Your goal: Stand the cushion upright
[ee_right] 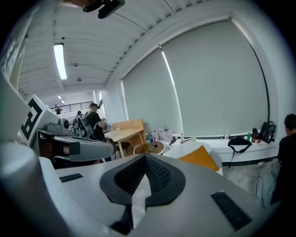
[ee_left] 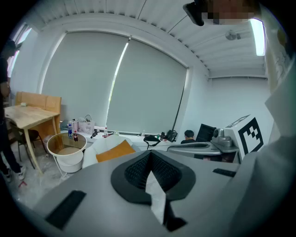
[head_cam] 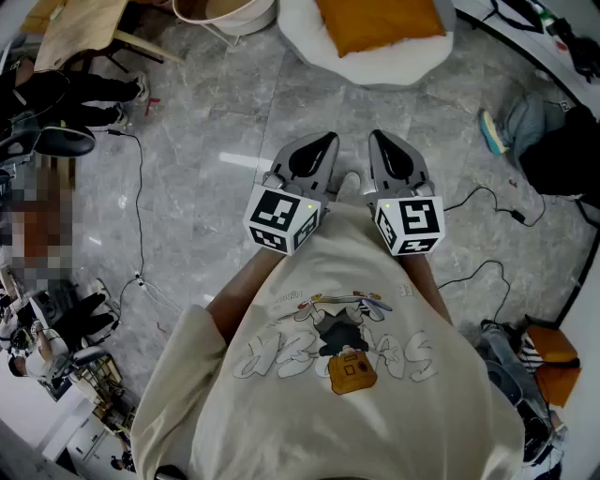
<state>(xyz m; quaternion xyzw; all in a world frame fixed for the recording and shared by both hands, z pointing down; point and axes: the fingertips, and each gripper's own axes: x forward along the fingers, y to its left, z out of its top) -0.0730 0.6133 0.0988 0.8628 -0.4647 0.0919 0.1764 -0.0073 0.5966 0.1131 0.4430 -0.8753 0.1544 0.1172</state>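
One orange cushion (head_cam: 380, 23) lies on a white floor seat (head_cam: 309, 42) at the top of the head view, well apart from both grippers. It is not upright; both gripper views show it side-on, sloping on the seat. Only the head view shows its whole top face and the seat's rounded outline on the grey tiled floor (head_cam: 206, 122). There are two grippers. The left gripper (head_cam: 314, 155) and right gripper (head_cam: 394, 155) are side by side, close to the person's cream T-shirt (head_cam: 347, 375). Each carries one marker cube, so two cubes in all. Jaws on both are closed with nothing between them, and each gripper view shows its black pads meeting in a line. Each gripper view also catches the other gripper at its edge. One white round tub (ee_left: 67, 155) with a clear top stands left of the seat, with small bottles on top that only the gripper views show. One wooden worktop (ee_left: 27, 115) stands further left. Black cables (head_cam: 141, 187) trail over the floor, seen only in the head view. The right gripper view alone shows a person standing (ee_right: 95, 122) at left.
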